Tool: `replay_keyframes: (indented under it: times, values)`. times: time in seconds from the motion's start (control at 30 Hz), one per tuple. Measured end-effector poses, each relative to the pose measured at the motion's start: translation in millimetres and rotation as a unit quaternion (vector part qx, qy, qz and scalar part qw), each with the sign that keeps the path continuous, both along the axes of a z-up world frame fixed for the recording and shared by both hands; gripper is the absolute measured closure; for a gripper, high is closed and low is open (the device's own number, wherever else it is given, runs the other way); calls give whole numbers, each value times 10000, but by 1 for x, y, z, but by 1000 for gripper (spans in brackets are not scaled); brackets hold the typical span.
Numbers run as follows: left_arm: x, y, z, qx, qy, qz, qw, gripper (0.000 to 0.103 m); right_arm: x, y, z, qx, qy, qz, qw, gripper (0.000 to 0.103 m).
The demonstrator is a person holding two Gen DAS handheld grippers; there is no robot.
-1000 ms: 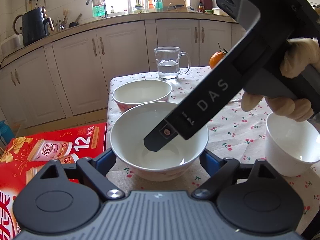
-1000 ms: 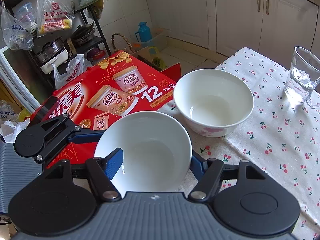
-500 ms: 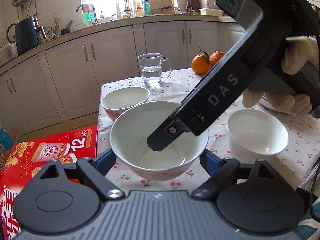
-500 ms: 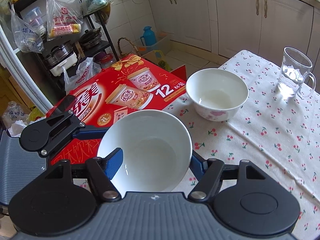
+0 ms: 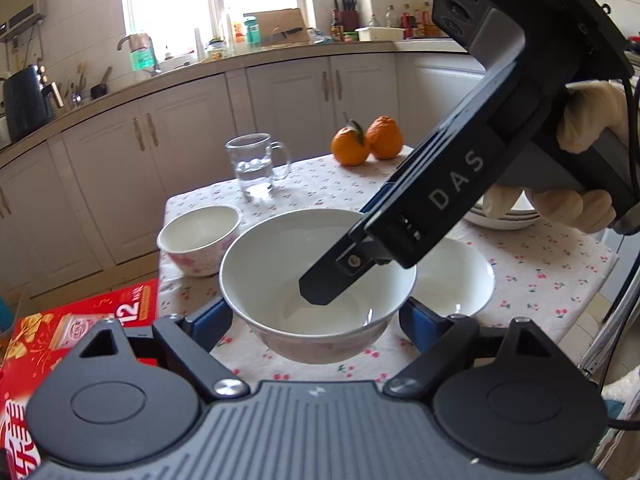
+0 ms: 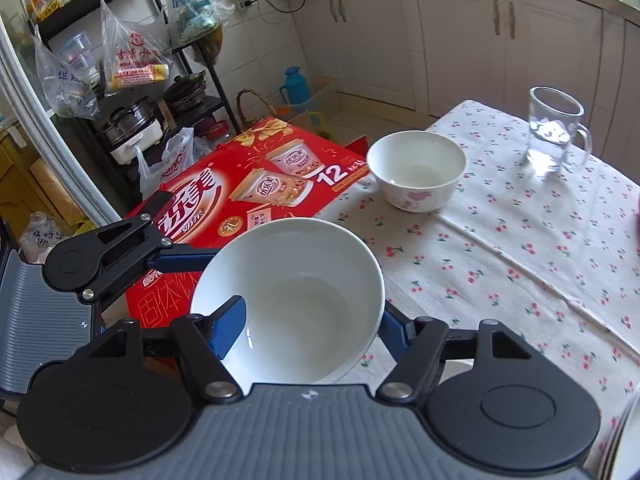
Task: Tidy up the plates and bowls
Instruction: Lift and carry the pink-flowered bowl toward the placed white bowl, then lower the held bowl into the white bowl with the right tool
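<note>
Bowls are the business on this cherry-print table. The left tool holds a large white bowl by its outer sides, 1 blue pad against the left wall and the other at the right wall, and the bowl hangs clear above the cloth near the table's front edge. The right tool, gripped by a gloved hand, has the same bowl by its rim: 1 blue finger lies inside the bowl against the wall, the other sits outside on the opposite side. From the left wrist view, that inner finger reaches down into the bowl as a black bar marked DAS.

A smaller white bowl stands on the table just behind and to the right of the held one, partly hidden by it. A third, flower-printed bowl stands near the table's far-left corner, well apart from the others. A stack of plates shows under the gloved hand at the right side of the table.

A glass mug with water stands farther back, and 2 oranges sit touching each other at the far edge. A red carton lies below the table's left side.
</note>
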State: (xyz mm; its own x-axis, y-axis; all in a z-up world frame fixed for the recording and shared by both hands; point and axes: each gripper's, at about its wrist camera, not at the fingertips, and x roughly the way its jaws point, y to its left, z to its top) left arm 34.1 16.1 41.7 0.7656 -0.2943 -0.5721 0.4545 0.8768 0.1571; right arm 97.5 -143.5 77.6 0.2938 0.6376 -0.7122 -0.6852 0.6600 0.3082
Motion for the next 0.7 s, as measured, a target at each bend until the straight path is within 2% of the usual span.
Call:
replay_keyframes:
  times: [0.4, 0.7]
  values:
    - [18, -51, -12, -146, 191, -735, 9970, 13, -13, -62, -5, -240, -6, -744, 9969, 27]
    - [25, -65, -30, -149, 509, -835, 9951, 13, -12, -78, -23, -363, 129, -926, 9950, 27]
